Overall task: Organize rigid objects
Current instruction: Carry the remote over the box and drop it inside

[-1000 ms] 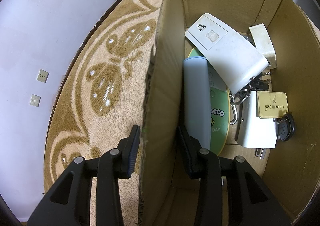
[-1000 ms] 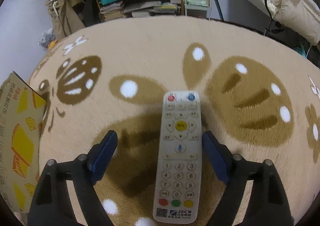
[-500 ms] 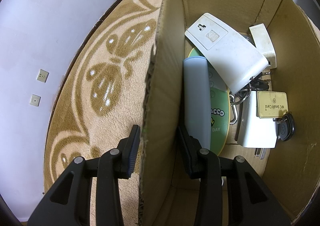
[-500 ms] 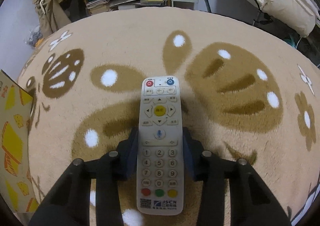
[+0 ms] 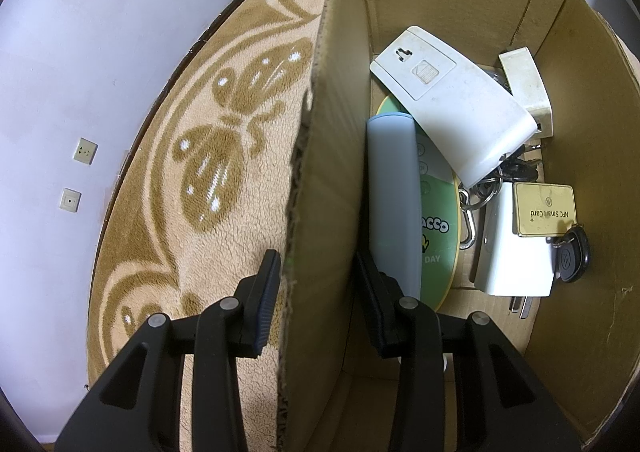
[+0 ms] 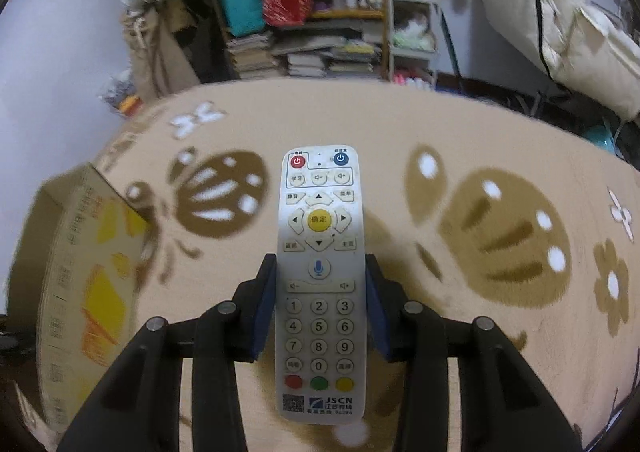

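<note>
Right gripper point(image 6: 320, 304): its jaws have just closed in on the white remote point(image 6: 320, 276), pads pressed on both long edges at the number keys; the remote's button face is up and its top end points away, out past the fingertips.
Remote: it is carried clear of the rug point(image 6: 400, 140), whose butterfly pattern blurs underneath.
Left gripper point(image 5: 316, 292): jaws nearly together, pinching the side wall of the cardboard box point(image 5: 320, 212), one finger outside over the rug, the other inside.
Box: open at the top, standing on the rug; from the right-hand view it sits off to the left of the remote, well apart from it.
Inside the box: a pale blue bar point(image 5: 394, 196) just beside the pinched wall, a white remote lying back-up point(image 5: 456, 108), a green disc point(image 5: 438, 236), a white plug adapter point(image 5: 516, 256), a gold card point(image 5: 544, 208) and a black key fob point(image 5: 572, 256).
Room: cluttered shelves point(image 6: 320, 12) beyond the rug's far edge.
</note>
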A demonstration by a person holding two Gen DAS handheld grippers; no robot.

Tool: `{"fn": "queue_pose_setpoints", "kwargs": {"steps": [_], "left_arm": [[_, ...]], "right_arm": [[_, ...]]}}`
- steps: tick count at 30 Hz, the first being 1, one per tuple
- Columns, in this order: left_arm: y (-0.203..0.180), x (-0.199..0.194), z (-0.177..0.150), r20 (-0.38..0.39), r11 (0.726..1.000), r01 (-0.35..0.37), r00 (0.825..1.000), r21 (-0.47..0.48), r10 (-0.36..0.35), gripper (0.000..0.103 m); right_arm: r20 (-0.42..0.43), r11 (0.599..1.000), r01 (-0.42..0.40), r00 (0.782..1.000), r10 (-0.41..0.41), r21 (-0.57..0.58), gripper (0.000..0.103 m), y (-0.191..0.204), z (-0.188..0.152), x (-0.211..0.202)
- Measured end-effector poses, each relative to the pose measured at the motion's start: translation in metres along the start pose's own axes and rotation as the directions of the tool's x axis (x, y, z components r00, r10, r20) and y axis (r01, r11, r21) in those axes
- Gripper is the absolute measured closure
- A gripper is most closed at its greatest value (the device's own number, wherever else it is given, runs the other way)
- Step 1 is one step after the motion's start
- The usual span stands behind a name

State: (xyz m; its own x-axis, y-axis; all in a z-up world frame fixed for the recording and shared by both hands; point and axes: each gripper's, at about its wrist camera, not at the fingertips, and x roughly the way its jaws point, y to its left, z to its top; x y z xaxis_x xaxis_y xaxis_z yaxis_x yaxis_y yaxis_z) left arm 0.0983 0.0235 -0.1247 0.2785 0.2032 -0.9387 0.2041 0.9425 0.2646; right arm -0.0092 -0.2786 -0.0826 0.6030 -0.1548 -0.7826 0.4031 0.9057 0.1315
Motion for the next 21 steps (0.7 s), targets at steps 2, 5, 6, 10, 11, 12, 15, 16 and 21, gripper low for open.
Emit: {"fn": "queue_pose_setpoints", "kwargs": {"steps": [2,5,6,10,11,12,15,16,21], "left_arm": [[0.0,0.0,0.0,0.0,1.0,0.0,1.0,0.0,0.0,0.066],[0.0,0.0,0.0,0.0,1.0,0.0,1.0,0.0,0.0,0.066],[0.0,0.0,0.0,0.0,1.0,0.0,1.0,0.0,0.0,0.066],[0.0,0.0,0.0,0.0,1.0,-0.001,1.0,0.0,0.001,0.066],[0.0,0.0,0.0,0.0,1.0,0.0,1.0,-0.001,0.0,0.066],[0.001,0.0,0.0,0.0,1.0,0.001,1.0,-0.002,-0.001,0.066],[0.0,0.0,0.0,0.0,1.0,0.0,1.0,-0.001,0.0,0.066],[0.0,0.0,0.0,0.0,1.0,0.0,1.0,-0.001,0.0,0.066],[0.0,0.0,0.0,0.0,1.0,0.0,1.0,-0.001,0.0,0.066]], "right_arm": [[0.025,1.0,-0.024,0.999,0.024,-0.012,0.059,0.011,0.005,-0.007],[0.052,0.998,-0.05,0.997,0.052,-0.042,0.059,0.029,0.011,-0.017],[0.059,0.997,-0.062,0.996,0.064,-0.051,0.059,0.034,0.013,-0.02],[0.073,0.992,-0.098,0.992,0.105,-0.083,0.059,0.055,0.017,-0.029],[0.073,0.99,-0.109,0.991,0.115,-0.089,0.059,0.06,0.017,-0.03],[0.074,0.988,-0.123,0.989,0.13,-0.098,0.059,0.067,0.018,-0.032],[0.073,0.98,-0.155,0.984,0.165,-0.125,0.059,0.083,0.019,-0.035],[0.071,0.977,-0.168,0.981,0.179,-0.134,0.059,0.091,0.019,-0.037],[0.045,0.956,-0.253,0.964,0.262,-0.15,0.059,0.121,0.019,-0.038]]}}
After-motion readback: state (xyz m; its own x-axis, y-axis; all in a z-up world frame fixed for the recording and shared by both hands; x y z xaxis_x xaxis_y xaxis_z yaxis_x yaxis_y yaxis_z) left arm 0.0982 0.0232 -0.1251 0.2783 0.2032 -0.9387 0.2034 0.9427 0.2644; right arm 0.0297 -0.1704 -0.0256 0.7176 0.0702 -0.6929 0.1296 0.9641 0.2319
